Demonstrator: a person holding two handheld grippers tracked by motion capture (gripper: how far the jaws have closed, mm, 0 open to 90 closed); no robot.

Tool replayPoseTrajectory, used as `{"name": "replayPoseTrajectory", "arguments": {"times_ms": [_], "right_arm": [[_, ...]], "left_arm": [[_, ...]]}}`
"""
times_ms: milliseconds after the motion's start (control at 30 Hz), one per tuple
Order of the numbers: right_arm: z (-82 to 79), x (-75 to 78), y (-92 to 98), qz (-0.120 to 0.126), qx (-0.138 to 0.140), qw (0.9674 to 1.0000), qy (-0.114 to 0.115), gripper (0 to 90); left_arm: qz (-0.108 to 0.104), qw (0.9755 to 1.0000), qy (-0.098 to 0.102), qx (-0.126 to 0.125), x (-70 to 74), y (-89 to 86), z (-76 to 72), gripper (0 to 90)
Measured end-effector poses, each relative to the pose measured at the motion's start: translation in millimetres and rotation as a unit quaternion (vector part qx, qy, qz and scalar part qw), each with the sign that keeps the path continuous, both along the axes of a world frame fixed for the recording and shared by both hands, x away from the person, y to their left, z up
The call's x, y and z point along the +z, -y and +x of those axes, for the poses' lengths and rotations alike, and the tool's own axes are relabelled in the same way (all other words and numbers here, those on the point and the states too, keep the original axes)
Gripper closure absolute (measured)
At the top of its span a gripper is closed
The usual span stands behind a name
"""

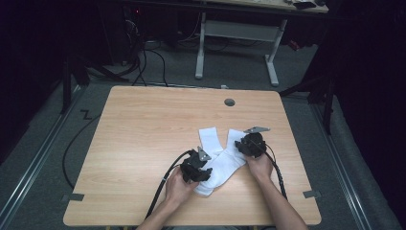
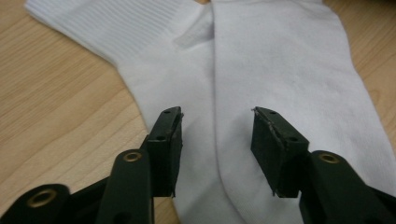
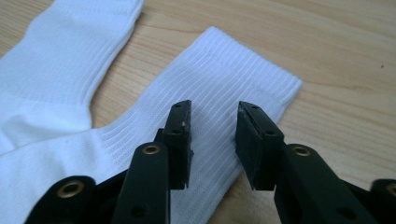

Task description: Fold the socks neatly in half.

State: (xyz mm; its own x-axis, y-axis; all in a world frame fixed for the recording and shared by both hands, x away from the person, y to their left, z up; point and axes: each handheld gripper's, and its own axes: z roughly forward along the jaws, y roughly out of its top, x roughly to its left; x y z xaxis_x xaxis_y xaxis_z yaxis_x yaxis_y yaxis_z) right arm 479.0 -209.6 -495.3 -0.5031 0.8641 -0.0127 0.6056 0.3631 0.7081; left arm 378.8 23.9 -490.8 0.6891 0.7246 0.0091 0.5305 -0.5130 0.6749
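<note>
Two white socks lie crossed near the front right of the wooden table [image 1: 143, 124], one with its cuff to the left [image 1: 210, 136], the other with its cuff to the right [image 1: 233, 135]. My left gripper [image 1: 196, 168] hangs over the foot ends. In the left gripper view its jaws [image 2: 217, 113] stand open, straddling the seam between the left sock [image 2: 159, 60] and the right sock [image 2: 280, 70]. My right gripper [image 1: 251, 143] is over the right cuff. In the right gripper view its jaws [image 3: 215, 106] stand open above the ribbed cuff [image 3: 224, 70]; the other sock [image 3: 60, 70] lies to the left.
A round cable hole [image 1: 230, 102] sits near the table's far edge. Beyond the table stands a desk frame with white legs [image 1: 237, 31], with cables on the floor [image 1: 143, 57]. A black cable [image 1: 165, 179] trails from my left gripper toward the front edge.
</note>
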Motion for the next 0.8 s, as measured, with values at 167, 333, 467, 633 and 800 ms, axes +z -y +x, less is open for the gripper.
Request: {"name": "replayPoseTrajectory", "arguments": {"times_ms": [167, 333, 467, 633, 800], "right_arm": [[-0.8, 0.9, -5.3, -0.022, 0.012, 0.9997, 0.005, 81.1], [-4.5, 1.9, -11.5, -0.052, 0.015, 0.9984, 0.014, 84.6], [-4.3, 1.9, -10.8, -0.051, 0.018, 0.9984, 0.014, 84.8], [-2.4, 3.0, -7.1, -0.036, 0.014, 0.9992, 0.012, 85.5], [-6.1, 11.2, -5.5, -0.024, 0.020, 0.9991, 0.030, 85.8]], "left_arm": [[-0.001, 0.9999, 0.001, -0.015, -0.2, -0.2, -2.4, 65.1], [0.004, 0.9994, 0.006, -0.035, -0.3, 2.7, -5.2, 78.6], [0.007, 0.9990, 0.011, -0.044, -0.4, 3.6, -6.5, 86.6], [0.017, 0.9984, 0.014, -0.053, 1.2, 4.9, -7.0, 88.6], [-0.004, 0.9981, 0.024, -0.057, 6.5, 2.0, -10.6, 89.0]]}}
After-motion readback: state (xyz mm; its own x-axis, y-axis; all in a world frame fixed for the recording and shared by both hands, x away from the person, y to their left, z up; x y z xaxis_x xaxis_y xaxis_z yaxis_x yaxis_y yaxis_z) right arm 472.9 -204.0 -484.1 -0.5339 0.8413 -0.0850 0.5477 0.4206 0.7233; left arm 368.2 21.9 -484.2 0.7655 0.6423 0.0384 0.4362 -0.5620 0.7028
